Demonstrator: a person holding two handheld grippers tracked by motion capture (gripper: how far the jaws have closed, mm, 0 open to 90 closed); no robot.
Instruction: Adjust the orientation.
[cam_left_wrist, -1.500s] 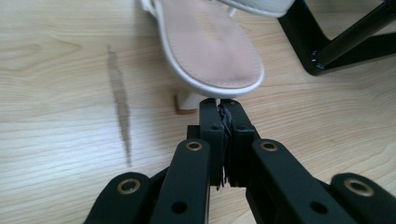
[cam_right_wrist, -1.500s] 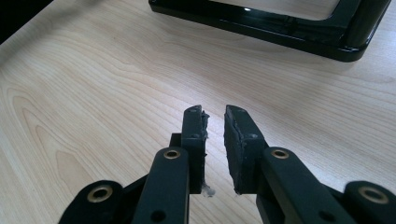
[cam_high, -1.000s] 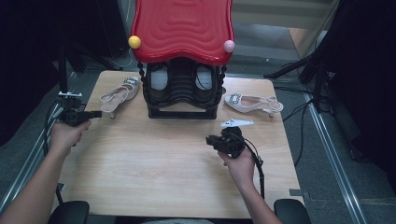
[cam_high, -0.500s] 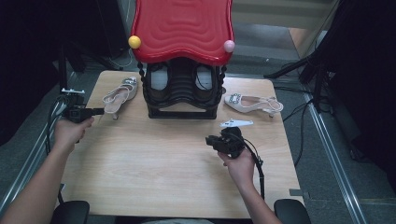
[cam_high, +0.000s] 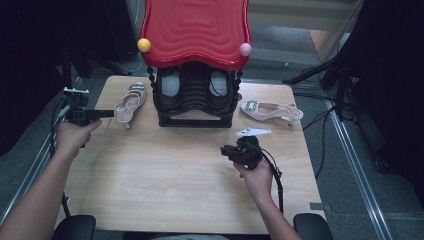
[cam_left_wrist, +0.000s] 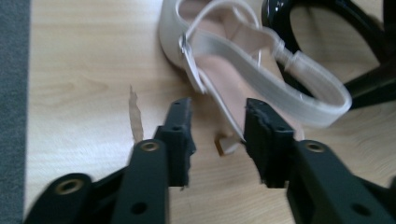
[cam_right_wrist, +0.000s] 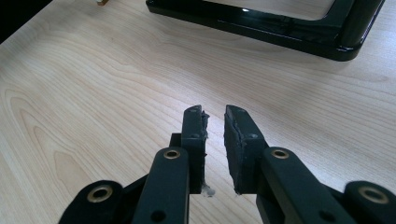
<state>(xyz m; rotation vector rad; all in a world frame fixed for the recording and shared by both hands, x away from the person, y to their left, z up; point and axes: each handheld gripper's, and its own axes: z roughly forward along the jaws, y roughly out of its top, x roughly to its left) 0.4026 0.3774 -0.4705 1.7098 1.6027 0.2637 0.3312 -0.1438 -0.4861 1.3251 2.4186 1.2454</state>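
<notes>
At the left of the high view, the left gripper (cam_left_wrist: 217, 128) has just been opening its jaws, which now stand apart around the thin heel of the pale strappy leather sandal (cam_left_wrist: 243, 70), its toe cut off at the top edge. The right gripper (cam_right_wrist: 214, 135), lower right of centre, is barely parted over bare wooden table (cam_right_wrist: 93, 84), holding nothing.

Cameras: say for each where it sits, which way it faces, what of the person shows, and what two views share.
High view: above the person's side, facing forward and down on the table; both forearms, left gripper, right gripper.
Left gripper view: rides the left gripper, facing the left sandal; jaws just opened, nothing gripped.
Right gripper view: rides the right gripper, facing the rack; jaws slightly apart, empty.
Shared: the left sandal shows in the high and left gripper views.
</notes>
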